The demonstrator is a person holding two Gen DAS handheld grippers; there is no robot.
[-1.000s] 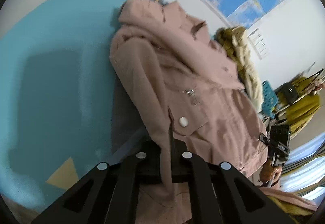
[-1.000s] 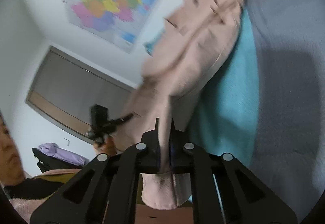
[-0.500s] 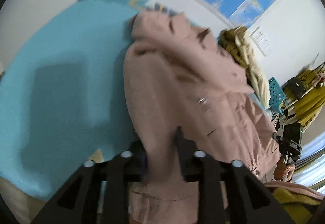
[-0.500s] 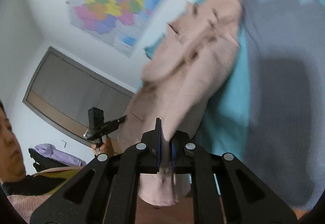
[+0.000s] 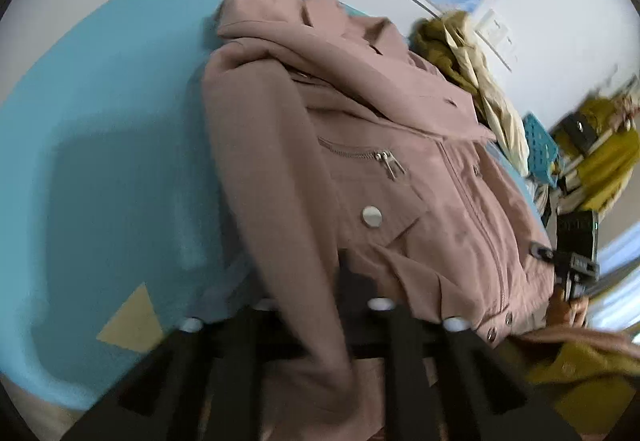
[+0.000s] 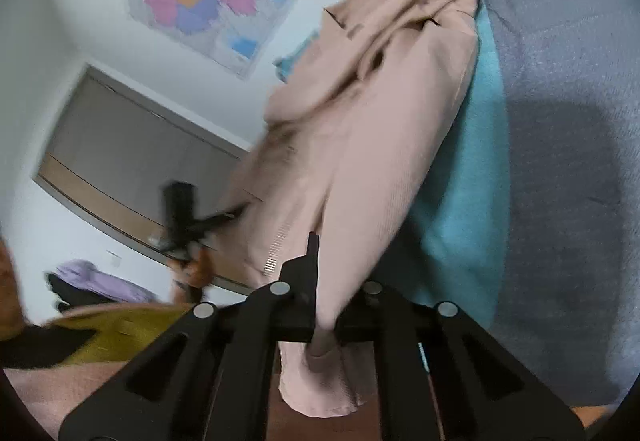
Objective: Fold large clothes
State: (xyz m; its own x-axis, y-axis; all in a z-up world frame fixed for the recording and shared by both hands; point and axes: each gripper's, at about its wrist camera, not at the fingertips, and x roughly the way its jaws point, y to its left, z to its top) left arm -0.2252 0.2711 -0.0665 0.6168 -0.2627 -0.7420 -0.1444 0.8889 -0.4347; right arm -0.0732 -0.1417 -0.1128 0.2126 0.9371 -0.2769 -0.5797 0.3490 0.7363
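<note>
- Pink woven cloth makes up the jacket (image 5: pixel 360 145); we judge it soft, limp and moderately heavy for a garment, with metal zips and snap buttons that add local weight and can snag.
- We see the jacket lying on the blue blanket (image 5: pixel 100 161), its collar toward 12 o'clock in the left wrist view and its hem toward 5 o'clock.
- We hold a sleeve in the left gripper (image 5: pixel 320 305); its jaws are closed tight on the cloth at 6 o'clock.
- We hold the other sleeve in the right gripper (image 6: pixel 324 301); its jaws are likewise clamped on the fabric, and the cuff hangs below them.
- We recommend taking hold at seams, cuffs or hem, where the cloth is doubled and resists slipping; a single layer may slide out of the pads.
- We expect slack cloth to sag and drag across the blanket, so both grips need to move together.
- We cannot make out the left gripper's fingertips: motion blur and draped cloth cover them.
- We cannot see the jacket's back or its underside.
- We note a yellow garment pile (image 5: pixel 452 53) at 1 o'clock, cut off partly by the jacket.
</note>
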